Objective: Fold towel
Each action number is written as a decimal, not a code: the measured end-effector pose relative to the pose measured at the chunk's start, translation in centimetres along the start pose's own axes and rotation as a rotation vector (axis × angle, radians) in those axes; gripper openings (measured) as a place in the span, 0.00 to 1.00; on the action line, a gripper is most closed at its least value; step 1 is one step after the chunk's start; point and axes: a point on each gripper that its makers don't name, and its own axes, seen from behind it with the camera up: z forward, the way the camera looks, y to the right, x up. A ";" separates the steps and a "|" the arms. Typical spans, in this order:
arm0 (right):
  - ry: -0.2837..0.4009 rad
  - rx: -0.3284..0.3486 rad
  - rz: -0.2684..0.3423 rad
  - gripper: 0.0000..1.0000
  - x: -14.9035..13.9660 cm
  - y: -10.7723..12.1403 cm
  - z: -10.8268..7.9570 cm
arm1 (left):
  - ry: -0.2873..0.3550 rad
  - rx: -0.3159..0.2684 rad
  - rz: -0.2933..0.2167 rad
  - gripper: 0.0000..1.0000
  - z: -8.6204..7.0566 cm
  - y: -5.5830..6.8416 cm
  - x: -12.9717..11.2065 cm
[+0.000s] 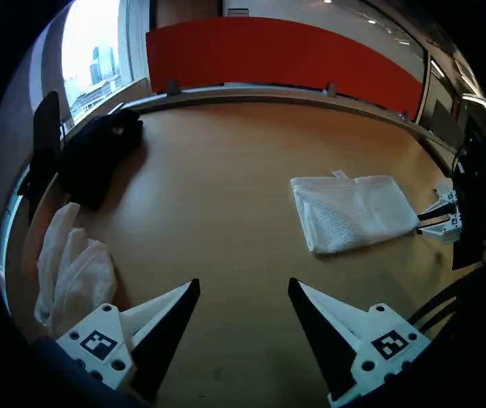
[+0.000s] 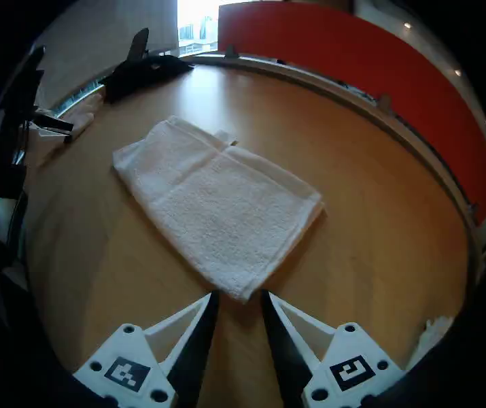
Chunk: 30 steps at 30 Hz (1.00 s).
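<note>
The left hand-held gripper [image 1: 243, 285] is released, its two fingers spread wide over bare tabletop [image 1: 229, 177]. Nothing lies between them and they touch nothing. It sits well apart from the towel [image 1: 351, 211], which in the left gripper view lies ahead and to the right as a flat, folded white rectangle with a small tab sticking out of its far edge.

The right hand-held gripper [image 2: 239, 297] has its fingers drawn in to a narrow gap, not closed. The near corner of the towel [image 2: 215, 204] lies just between the two fingertips [image 2: 209, 302]. The corner looks flat rather than bunched, and wood shows in the gap behind it, so the fingers seem to frame the corner rather than clamp it. In the left gripper view the right hand-held gripper [image 1: 425, 221] shows at the towel's right-hand edge, its tips at the cloth.

The towel rests on the wooden tabletop [image 2: 378, 224], folded over on itself, with one fold line crossing it in the right gripper view.

A black bag [image 1: 100, 156] lies on the tabletop's far left in the left gripper view. A heap of crumpled white cloth [image 1: 76, 272] lies nearer, just beside the left hand-held gripper's left finger. A red partition [image 1: 276, 54] runs along the far edge of the tabletop, with a bright window [image 1: 93, 61] to its left.
</note>
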 end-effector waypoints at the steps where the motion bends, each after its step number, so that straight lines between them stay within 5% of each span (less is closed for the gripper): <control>1: -0.002 0.001 -0.001 0.45 -0.1 0.0 0.0 | 0.000 0.000 -0.001 0.97 0.0 0.0 0.0; 14: 0.004 0.002 -0.002 0.06 0.3 0.0 0.2 | -0.009 -0.001 -0.002 0.97 0.1 0.1 -0.4; 21: 0.021 -0.016 0.000 0.05 1.4 0.1 -0.5 | -0.007 0.000 -0.001 0.97 0.1 0.1 -0.2; 30: 0.110 -0.052 -0.015 0.05 6.0 0.8 -2.8 | 0.000 0.002 -0.005 0.97 0.2 0.0 0.4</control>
